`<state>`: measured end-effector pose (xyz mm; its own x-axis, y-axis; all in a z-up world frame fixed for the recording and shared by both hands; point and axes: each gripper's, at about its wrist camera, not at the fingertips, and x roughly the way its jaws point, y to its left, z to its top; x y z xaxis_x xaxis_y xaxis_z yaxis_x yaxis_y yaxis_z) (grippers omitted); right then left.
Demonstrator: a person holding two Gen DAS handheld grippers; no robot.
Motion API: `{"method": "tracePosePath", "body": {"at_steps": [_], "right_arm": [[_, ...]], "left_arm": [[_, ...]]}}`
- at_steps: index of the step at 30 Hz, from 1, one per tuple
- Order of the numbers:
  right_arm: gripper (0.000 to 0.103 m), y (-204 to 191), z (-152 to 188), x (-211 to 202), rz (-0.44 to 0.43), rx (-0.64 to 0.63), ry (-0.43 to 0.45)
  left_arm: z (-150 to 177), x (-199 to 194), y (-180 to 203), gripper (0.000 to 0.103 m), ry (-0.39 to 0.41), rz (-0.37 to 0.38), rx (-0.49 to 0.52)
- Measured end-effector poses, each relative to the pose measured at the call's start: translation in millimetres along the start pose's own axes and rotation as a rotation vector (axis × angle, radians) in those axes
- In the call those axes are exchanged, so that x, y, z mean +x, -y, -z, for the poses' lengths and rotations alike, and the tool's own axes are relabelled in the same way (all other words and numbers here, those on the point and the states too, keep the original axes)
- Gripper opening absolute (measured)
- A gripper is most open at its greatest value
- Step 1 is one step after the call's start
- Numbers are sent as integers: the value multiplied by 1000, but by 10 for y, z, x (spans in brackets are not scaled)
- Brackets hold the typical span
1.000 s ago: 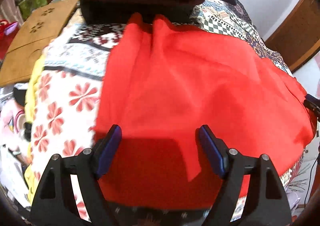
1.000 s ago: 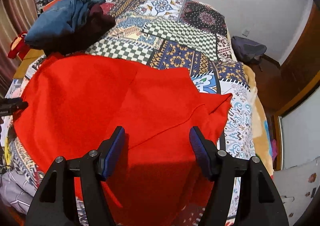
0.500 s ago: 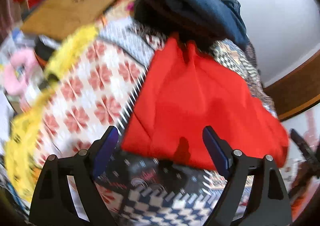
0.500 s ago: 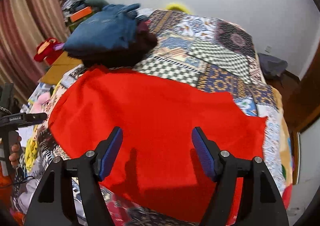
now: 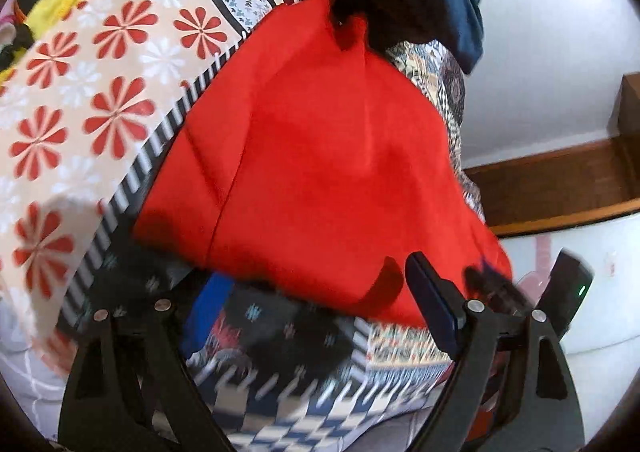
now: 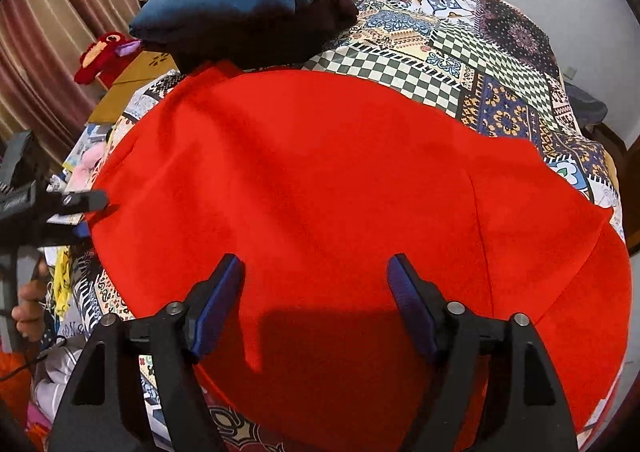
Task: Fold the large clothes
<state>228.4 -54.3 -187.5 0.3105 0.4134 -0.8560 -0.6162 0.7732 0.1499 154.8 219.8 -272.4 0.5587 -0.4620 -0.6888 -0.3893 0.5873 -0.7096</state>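
Observation:
A large red garment lies spread flat on the patchwork bed cover. It also shows in the left wrist view, seen from its left end. My right gripper is open and empty, hovering over the garment's near edge. My left gripper is open and empty, at the garment's near left corner over the bed's edge. The left gripper's tip shows in the right wrist view, beside the garment's left edge. The right gripper's body shows at the right in the left wrist view.
A pile of folded dark blue and maroon clothes sits at the bed's far left, touching the garment's far corner. A red plush toy and a brown box stand left of the bed. A grey bag lies right of it.
Both grippers pulled back and lifted from low over the cloth. The left gripper swung left past the garment's left edge. The garment now lies smoother, its raised fold gone.

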Motion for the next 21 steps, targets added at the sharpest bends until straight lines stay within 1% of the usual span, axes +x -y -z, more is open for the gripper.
{"method": "tracePosePath", "body": {"at_steps": [2,4,7,9,10,11,12,13,15,17,19,21], "right_arm": [[74,-11,-15,-8,7,-4,-4],[74,-23,-34,-17,11,-5,-2],[74,-16,-63,4,8,-3,-7],[74,0,-103,24,9,-1,-11],[74,9,-124,31,8,3,-12],[74,27,-158,22,4,17,-10],[74,40,-179,10,1,27,-4],[74,49,-205,-5,-3,38,3],[74,69,-272,-40,-12,67,17],[74,74,-345,-66,-20,98,37],[74,54,-395,-66,-17,120,50],[74,-26,-449,-21,-33,123,42]], "left_arm": [[-96,55,-13,86,10,4,-6],[-173,83,-38,86,46,4,-25],[-273,136,-77,86,84,21,-78],[-312,164,-55,82,101,17,-90],[-326,175,-33,78,112,6,-89],[-334,186,-8,65,124,-22,-83],[-337,196,6,50,137,-61,-73],[-350,220,1,42,146,-92,-63],[-336,185,-6,18,170,-120,-48],[-333,97,57,12,203,-110,-26],[-290,-114,129,11,252,-100,17],[-276,-290,267,10,298,-89,57]]}}
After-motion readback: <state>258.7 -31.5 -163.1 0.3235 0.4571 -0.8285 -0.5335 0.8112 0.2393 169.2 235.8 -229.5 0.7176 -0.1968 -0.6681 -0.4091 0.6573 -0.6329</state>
